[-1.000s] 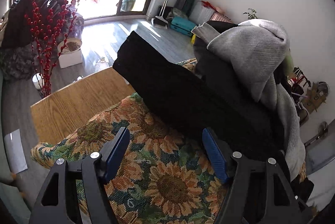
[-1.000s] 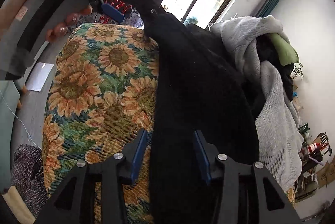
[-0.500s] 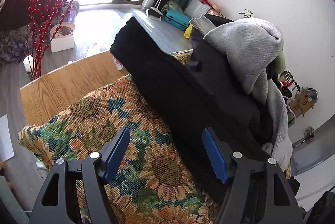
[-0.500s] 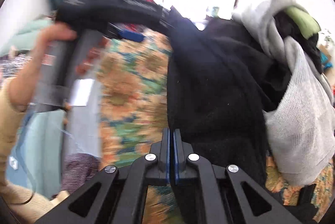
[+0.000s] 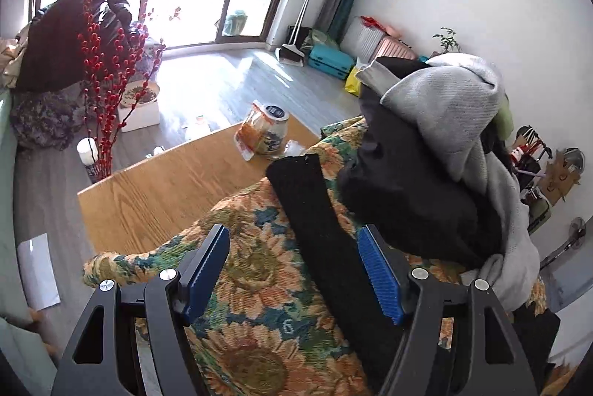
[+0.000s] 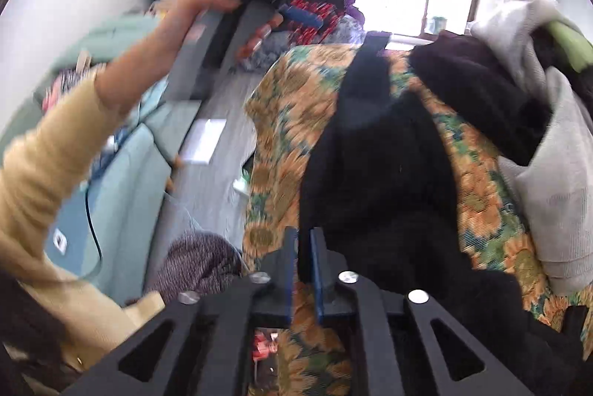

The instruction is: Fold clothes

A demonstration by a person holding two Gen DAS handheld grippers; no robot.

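Observation:
A black garment [image 5: 318,229] lies as a long strip on the sunflower cloth [image 5: 252,288] that covers the table. My left gripper [image 5: 292,270] hovers open above it, and the strip passes close to the right pad without being pinched. In the right wrist view the same black garment [image 6: 374,166] spreads wider towards me. My right gripper [image 6: 304,270] is low over its near left edge, jaws opening with a narrow gap. The fabric edge lies in that gap, and the pads do not press on it. A hand in a cream sleeve [image 6: 48,166] holds the left gripper [image 6: 296,16] up at the far left, blurred.
A heap of clothes with a grey sweater [image 5: 452,103] on top and dark pieces [image 5: 407,196] under it fills the right side. Bare wooden tabletop [image 5: 159,188] holds a snack jar [image 5: 265,133]. Red berry branches [image 5: 107,88] stand beyond it, and a pale blue sofa [image 6: 126,159] lies left.
The black garment, held up wide before, now lies flatter and narrower on the cloth, uncovering the jar. The right gripper closed on its edge, then parted slightly. The left gripper drew back.

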